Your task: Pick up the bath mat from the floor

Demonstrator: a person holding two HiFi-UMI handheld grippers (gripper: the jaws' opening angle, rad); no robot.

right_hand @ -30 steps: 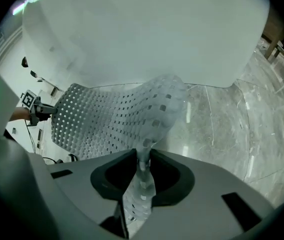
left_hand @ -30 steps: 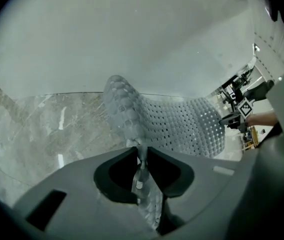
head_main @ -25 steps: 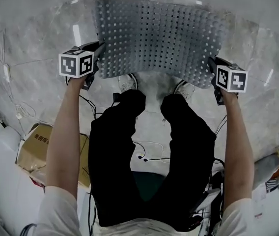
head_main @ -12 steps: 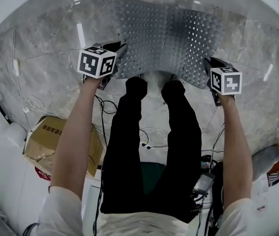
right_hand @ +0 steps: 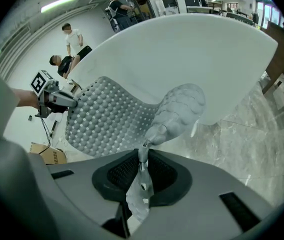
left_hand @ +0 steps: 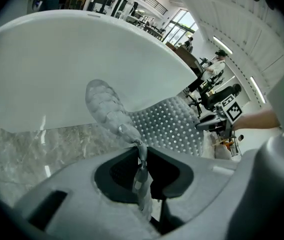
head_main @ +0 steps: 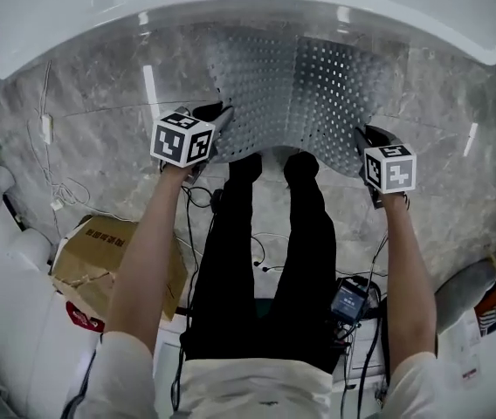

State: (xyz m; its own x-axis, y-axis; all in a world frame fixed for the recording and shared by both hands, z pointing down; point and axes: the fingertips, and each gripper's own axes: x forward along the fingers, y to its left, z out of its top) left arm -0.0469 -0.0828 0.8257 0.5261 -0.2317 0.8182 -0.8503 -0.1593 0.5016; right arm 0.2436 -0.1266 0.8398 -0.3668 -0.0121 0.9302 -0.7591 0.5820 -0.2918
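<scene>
The grey perforated bath mat [head_main: 309, 94] hangs off the marble floor, held by its two near corners and sagging in a fold between them. My left gripper [head_main: 217, 116] is shut on the mat's left corner; in the left gripper view the pads [left_hand: 141, 159] pinch a thin twist of the mat [left_hand: 169, 126]. My right gripper [head_main: 363, 138] grips the right corner, its jaws still closing on the mat [right_hand: 107, 119] pinched between them [right_hand: 143, 161]. Each gripper shows in the other's view.
A white bathtub [head_main: 248, 7] rim runs across just beyond the mat. The person's black-trousered legs [head_main: 274, 260] stand below it. A cardboard box [head_main: 113, 260] lies at the left, with cables [head_main: 56, 173] on the floor and a small device [head_main: 350, 299] by the right leg.
The mat has come up off the floor with both grippers, which moved closer together. It now sags in a fold, and the bathtub rim has come into view.
</scene>
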